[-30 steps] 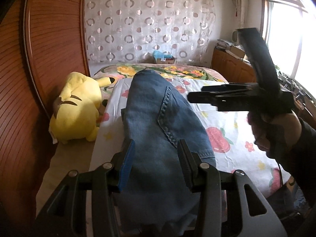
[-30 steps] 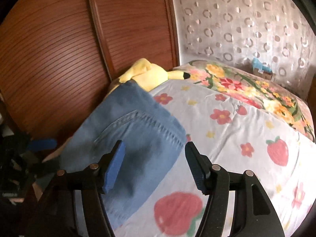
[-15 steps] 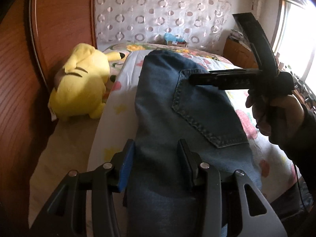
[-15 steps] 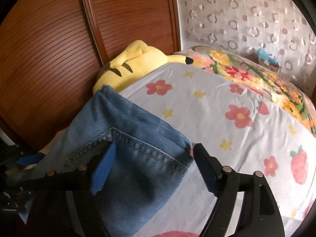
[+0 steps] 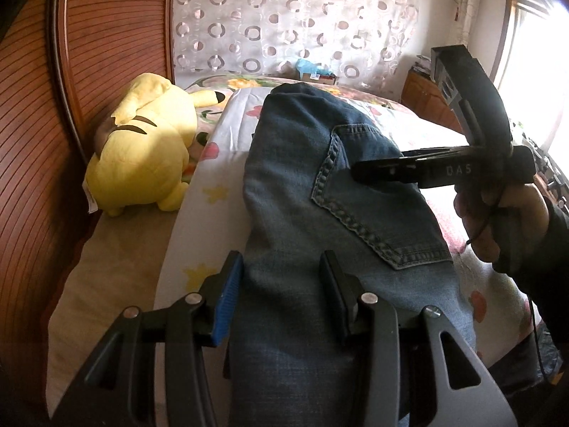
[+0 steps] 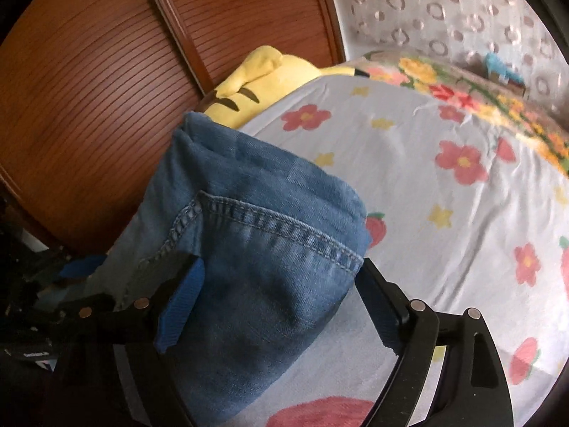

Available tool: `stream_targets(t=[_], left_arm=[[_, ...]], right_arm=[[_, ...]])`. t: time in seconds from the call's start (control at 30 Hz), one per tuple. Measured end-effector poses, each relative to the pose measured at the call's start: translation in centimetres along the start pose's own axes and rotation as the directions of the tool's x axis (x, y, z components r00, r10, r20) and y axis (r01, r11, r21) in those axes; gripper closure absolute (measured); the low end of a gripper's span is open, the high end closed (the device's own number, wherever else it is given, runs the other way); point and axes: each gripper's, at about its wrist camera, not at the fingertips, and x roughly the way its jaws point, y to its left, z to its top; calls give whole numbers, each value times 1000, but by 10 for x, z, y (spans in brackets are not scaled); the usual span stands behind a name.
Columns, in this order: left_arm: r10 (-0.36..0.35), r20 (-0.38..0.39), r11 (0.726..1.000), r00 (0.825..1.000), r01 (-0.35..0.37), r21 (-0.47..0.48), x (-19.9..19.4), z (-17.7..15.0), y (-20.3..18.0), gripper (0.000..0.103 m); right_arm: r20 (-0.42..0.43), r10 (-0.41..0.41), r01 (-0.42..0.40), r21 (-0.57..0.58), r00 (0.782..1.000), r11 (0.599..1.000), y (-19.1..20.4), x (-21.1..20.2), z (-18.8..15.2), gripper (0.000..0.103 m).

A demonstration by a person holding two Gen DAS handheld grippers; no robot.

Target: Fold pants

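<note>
Blue jeans [image 5: 302, 185] lie folded lengthwise on the bed, back pocket [image 5: 370, 206] facing up. My left gripper [image 5: 281, 299] is open, its fingers standing either side of the near end of the jeans. My right gripper [image 6: 281, 291] is open too, hovering over the pocket side of the jeans [image 6: 259, 235]; its fingers straddle the denim. In the left wrist view the right gripper's body [image 5: 444, 170] reaches in from the right over the pocket, held by a hand.
The bed has a white sheet with flowers and strawberries [image 6: 444, 178]. A yellow plush toy [image 5: 142, 156] lies at the left by the wooden headboard [image 5: 42, 142]. A patterned curtain [image 5: 291, 17] hangs behind; a window is at the right.
Both grippers have come lower and closer to the jeans. The jeans, held raised a second ago, now lie flatter on the bed. The right gripper has moved over the pocket.
</note>
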Motion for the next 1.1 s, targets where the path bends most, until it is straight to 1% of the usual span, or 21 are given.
stream_targets(t=[0.1,0.2,0.3,0.37,0.4,0.43,0.5,0.53,0.57,0.6,0.63,0.77,0.9,1.03,1.1], left_arm=[[0,0,1000,1000,0,1,0,0,0,59],[-1,0,1000,1000,1,-2,0,0,0,59],[-2,-1,1000,1000,2,-8,0,0,3,59],[-3,-2,1000,1000,3,-10,1,-1,3,59],[-3,-1,1000,1000,3,-11,1,-1,3,59],[-2,-1,1000,1000,2,-11,1,-1,3,59],[-4,0,1000,1000,4,-13,1,-1,3,60],[-4,1,1000,1000,4,-14,0,-1,4,60],[-5,2,1000,1000,5,-16,1,0,5,60],[-5,4,1000,1000,5,-19,0,0,5,60],[-6,8,1000,1000,6,-22,-1,0,5,60],[-14,33,999,999,15,-37,-9,5,7,60],[-12,88,999,996,16,-52,-25,22,14,60],[16,141,998,990,-8,-63,-40,48,26,60],[25,168,998,985,-13,-69,-47,62,34,60]], right_arm=[[5,5,-5,-9,1000,1000,2,0,-1,15],[5,11,-10,-15,1000,1000,4,0,-1,17],[5,30,-30,-18,1000,999,4,-2,-4,27],[-4,54,-54,-18,999,998,5,-1,-5,32],[-7,60,-60,-20,998,998,5,-1,-4,37],[-14,72,-72,-18,997,997,5,-1,-5,45],[-26,98,-98,-13,995,995,3,-2,-5,55],[-23,107,-107,-13,994,994,4,-4,-4,62],[-23,120,-120,-11,993,993,4,-6,-4,66],[-15,129,-129,-14,992,992,5,-10,-4,73],[-2,142,-142,-16,990,990,7,-15,-2,76],[40,161,-159,-57,986,986,27,-37,9,81],[70,195,-188,-97,978,977,51,-54,31,82],[91,224,-210,-143,970,967,72,-66,64,82],[100,256,-239,-157,961,958,80,-72,88,83]])
